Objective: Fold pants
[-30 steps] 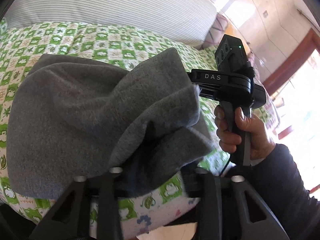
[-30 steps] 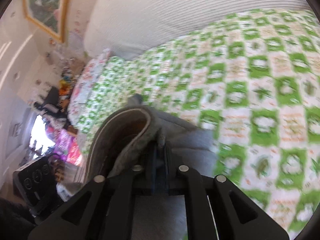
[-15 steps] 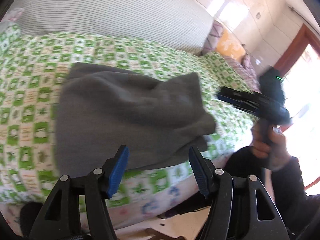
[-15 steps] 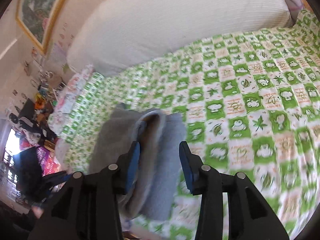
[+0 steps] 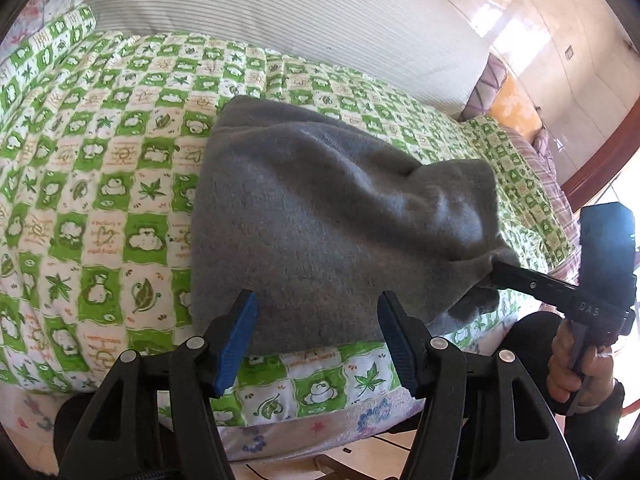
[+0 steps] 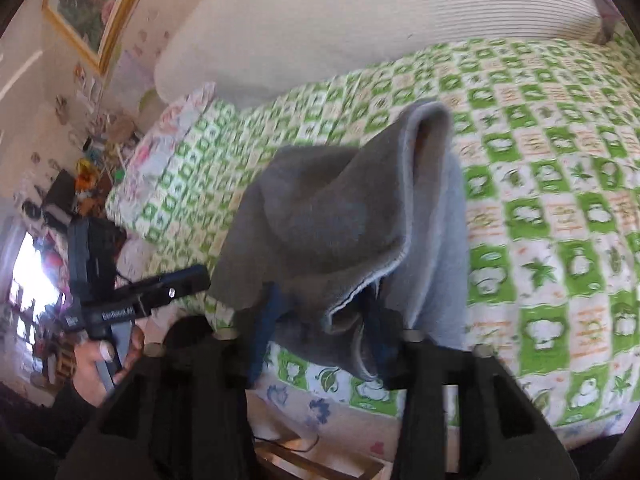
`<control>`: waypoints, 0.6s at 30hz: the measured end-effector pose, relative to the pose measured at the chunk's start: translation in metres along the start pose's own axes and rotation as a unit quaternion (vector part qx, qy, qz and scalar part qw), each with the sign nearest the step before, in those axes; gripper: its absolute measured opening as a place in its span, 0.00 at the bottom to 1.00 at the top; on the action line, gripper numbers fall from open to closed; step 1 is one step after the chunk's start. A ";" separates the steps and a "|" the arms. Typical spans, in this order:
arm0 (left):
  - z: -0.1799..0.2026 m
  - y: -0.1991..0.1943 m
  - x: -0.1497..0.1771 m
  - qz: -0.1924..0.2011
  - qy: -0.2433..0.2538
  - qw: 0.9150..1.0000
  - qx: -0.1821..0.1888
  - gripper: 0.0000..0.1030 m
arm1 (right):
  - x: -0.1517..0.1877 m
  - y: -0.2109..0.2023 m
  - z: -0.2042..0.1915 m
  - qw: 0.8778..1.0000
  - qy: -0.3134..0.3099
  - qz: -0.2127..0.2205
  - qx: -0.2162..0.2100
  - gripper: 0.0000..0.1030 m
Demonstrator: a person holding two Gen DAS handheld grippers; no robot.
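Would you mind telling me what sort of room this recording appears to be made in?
Most likely a home bedroom: a bed with a green checked quilt, a large striped pillow at its head, and a framed picture on the wall. Grey pants lie on the quilt.

Right tongs (image 6: 316,320) tips buried under grey pants (image 6: 340,220), right view motion-blurred, shelf clutter (image 6: 80,168) indistinct
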State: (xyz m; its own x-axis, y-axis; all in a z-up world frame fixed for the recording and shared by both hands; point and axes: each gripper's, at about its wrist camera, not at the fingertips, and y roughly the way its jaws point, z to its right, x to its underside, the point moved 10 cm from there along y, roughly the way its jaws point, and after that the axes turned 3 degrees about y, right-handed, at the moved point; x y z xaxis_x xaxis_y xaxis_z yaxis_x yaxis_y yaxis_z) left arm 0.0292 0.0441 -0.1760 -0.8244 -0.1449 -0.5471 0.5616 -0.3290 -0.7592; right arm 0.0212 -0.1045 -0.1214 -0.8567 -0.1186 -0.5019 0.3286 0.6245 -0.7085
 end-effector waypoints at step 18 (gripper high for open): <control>0.006 0.010 0.014 -0.027 0.011 0.999 -0.021 0.66 | 0.015 -0.013 0.025 0.999 0.045 -0.001 0.013 0.20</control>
State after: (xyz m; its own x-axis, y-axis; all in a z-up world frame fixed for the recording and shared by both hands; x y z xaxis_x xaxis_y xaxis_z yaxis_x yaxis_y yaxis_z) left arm 0.0228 0.0333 -0.1891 -0.8519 -0.1072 -0.5126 0.5195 -0.2961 -0.8015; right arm 0.0142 -0.1336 -0.1324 -0.8892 -0.0486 -0.4550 0.3369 0.6032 -0.7229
